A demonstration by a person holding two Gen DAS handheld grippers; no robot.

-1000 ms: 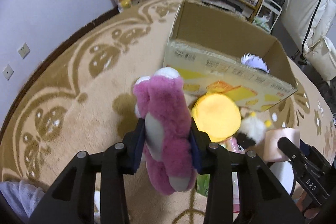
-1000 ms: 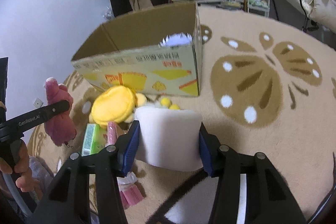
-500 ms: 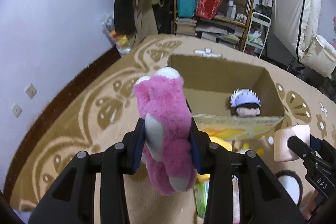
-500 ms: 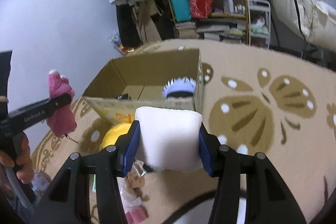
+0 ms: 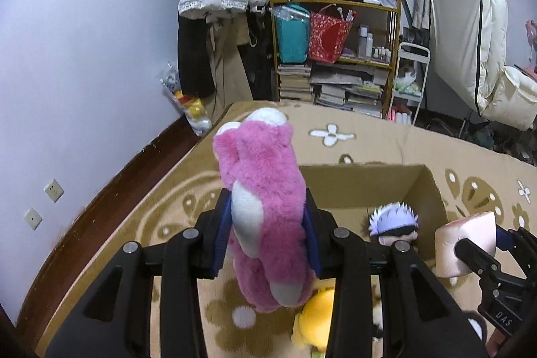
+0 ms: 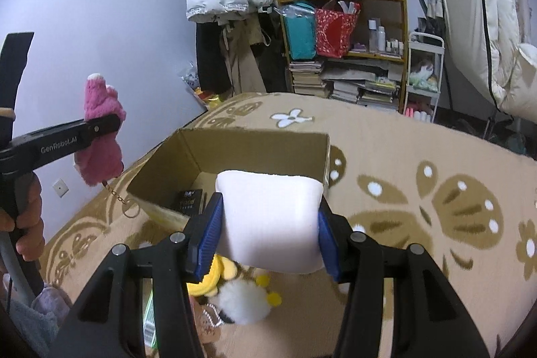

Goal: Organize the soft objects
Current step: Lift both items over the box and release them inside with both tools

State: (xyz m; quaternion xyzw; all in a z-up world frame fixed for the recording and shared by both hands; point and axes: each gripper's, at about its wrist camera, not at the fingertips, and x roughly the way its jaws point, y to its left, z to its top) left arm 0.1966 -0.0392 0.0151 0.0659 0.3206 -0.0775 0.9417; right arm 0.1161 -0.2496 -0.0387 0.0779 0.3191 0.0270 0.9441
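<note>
My left gripper (image 5: 266,230) is shut on a pink plush bear (image 5: 265,190) and holds it up above the near left side of an open cardboard box (image 5: 429,190). My right gripper (image 6: 268,223) is shut on a white soft cube (image 6: 270,220), held over the box's (image 6: 255,143) near edge. A small doll with pale purple hair (image 5: 394,222) lies in the box. The pink bear also shows in the right wrist view (image 6: 100,136), and the cube in the left wrist view (image 5: 465,245).
On the carpet (image 6: 419,156) in front of the box lie a yellow plush (image 5: 315,321), a white fluffy toy with yellow bits (image 6: 245,301) and other small items. A shelf (image 5: 335,49) with books and bags stands at the back wall. A dark item (image 6: 189,198) lies in the box.
Both grippers have risen and moved forward toward the box with their objects held. The box's inside and the doll have come into view.
</note>
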